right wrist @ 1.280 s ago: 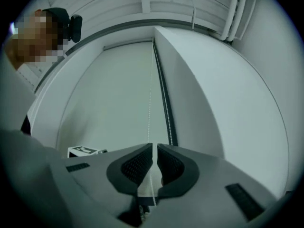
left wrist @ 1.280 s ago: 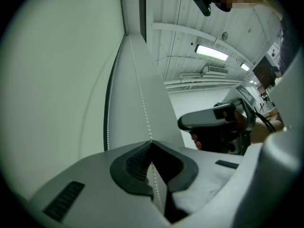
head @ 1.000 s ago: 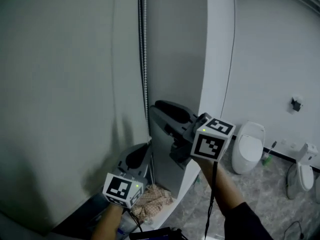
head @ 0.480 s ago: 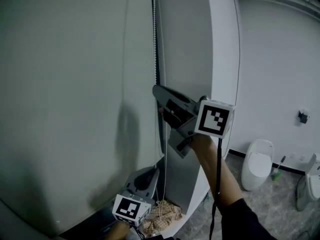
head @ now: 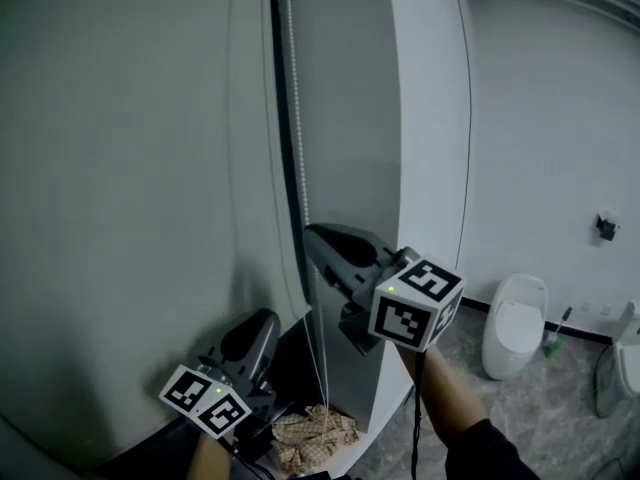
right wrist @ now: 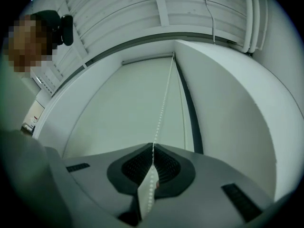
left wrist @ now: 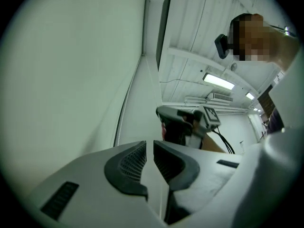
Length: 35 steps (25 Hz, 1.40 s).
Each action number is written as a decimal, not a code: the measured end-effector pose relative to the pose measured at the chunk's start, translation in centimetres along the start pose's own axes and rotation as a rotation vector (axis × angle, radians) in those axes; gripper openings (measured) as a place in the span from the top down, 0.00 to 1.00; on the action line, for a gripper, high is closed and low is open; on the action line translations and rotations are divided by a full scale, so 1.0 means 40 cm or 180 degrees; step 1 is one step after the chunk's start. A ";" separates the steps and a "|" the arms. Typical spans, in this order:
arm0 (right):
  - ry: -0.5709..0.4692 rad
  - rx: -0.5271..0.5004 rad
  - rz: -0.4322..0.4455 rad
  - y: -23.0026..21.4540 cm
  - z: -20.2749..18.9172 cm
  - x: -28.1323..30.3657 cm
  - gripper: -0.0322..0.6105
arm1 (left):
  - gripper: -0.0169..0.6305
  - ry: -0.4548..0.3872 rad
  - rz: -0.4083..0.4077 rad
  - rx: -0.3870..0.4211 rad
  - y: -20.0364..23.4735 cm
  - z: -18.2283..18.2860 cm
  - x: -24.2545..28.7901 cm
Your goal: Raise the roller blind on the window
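The grey roller blind point(head: 130, 168) hangs down over the window at the left. Its white bead chain point(head: 296, 138) runs down the blind's right edge. My right gripper point(head: 312, 236) is shut on this chain at mid height. In the right gripper view the bead chain point(right wrist: 164, 103) comes down from the blind's top corner and passes between the closed jaws of my right gripper point(right wrist: 153, 148). My left gripper point(head: 262, 320) is lower and to the left, apart from the chain. In its own view the left gripper point(left wrist: 150, 148) has jaws a narrow gap apart, nothing between them.
A white wall pillar point(head: 430, 118) stands right of the chain. A crumpled patterned cloth point(head: 315, 430) lies below the blind. A white toilet point(head: 512, 323) and another white fixture point(head: 620, 353) stand on the marbled floor at the right. A ceiling light point(left wrist: 218, 81) glows above.
My right gripper rose along the chain half a second ago and has now come down again, shut on it. My left gripper has shifted left and a little upward.
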State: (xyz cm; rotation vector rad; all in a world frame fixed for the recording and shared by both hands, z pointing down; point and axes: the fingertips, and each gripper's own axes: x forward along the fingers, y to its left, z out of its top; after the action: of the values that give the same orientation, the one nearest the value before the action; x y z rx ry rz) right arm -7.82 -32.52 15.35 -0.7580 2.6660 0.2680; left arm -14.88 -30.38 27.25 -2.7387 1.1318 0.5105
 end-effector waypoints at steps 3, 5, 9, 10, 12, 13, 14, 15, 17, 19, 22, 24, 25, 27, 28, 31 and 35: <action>0.0106 -0.0086 -0.0094 -0.007 -0.047 -0.075 0.92 | 0.95 -0.0070 -0.0091 0.0092 -0.016 0.100 0.084; 0.0141 -0.0008 -0.0088 -0.012 -0.080 -0.127 0.92 | 0.95 -0.0106 -0.0192 0.0142 -0.045 0.170 0.165; 0.0427 0.0240 -0.0132 -0.021 -0.227 -0.230 0.92 | 0.95 -0.0130 -0.0456 0.0066 -0.105 0.271 0.318; 0.0497 0.0303 -0.0164 -0.016 -0.277 -0.252 0.92 | 0.95 -0.0131 -0.0508 0.0031 -0.113 0.277 0.336; 0.0544 0.0502 -0.0195 0.007 -0.344 -0.284 0.92 | 0.95 -0.0132 -0.0583 -0.0042 -0.121 0.275 0.350; 0.0539 0.0595 -0.0207 0.020 -0.356 -0.293 0.92 | 0.95 -0.0133 -0.0611 -0.0076 -0.124 0.271 0.353; 0.0525 0.0649 -0.0223 0.028 -0.360 -0.298 0.92 | 0.95 -0.0139 -0.0643 -0.0112 -0.128 0.267 0.355; 0.0505 0.0655 -0.0242 0.028 -0.362 -0.301 0.92 | 0.95 -0.0154 -0.0686 -0.0160 -0.132 0.265 0.356; 0.0477 0.0582 -0.0264 0.012 -0.367 -0.303 0.92 | 0.95 -0.0211 -0.0796 -0.0288 -0.142 0.268 0.356; 0.0492 0.0582 -0.0252 0.010 -0.365 -0.307 0.92 | 0.95 -0.0245 -0.0852 -0.0349 -0.156 0.273 0.360; 0.0469 0.0635 -0.0202 0.029 -0.354 -0.323 0.92 | 0.95 -0.0246 -0.0754 -0.0249 -0.166 0.276 0.364; 0.0421 0.0627 -0.0162 0.043 -0.350 -0.330 0.92 | 0.95 -0.0262 -0.0673 -0.0227 -0.162 0.281 0.360; 0.0402 0.0612 -0.0142 0.046 -0.349 -0.333 0.92 | 0.95 -0.0263 -0.0645 -0.0213 -0.163 0.283 0.359; 0.0404 0.0630 -0.0111 0.055 -0.345 -0.336 0.92 | 0.95 -0.0259 -0.0627 -0.0202 -0.171 0.286 0.359; 0.0406 0.0659 -0.0097 0.059 -0.342 -0.338 0.92 | 0.95 -0.0261 -0.0629 -0.0209 -0.175 0.287 0.357; 0.0367 0.0771 -0.0051 0.065 -0.346 -0.344 0.92 | 0.95 -0.0244 -0.0637 -0.0236 -0.186 0.278 0.347; 0.0646 0.0895 -0.0023 0.051 -0.431 -0.372 0.92 | 0.95 -0.0301 -0.0518 -0.0269 -0.170 0.234 0.308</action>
State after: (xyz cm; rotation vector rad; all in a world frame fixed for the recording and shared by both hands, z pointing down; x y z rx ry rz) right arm -2.01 -28.54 37.10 -0.7373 2.8041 -0.1937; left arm -4.37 -31.35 14.09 -2.8126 0.8760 0.6715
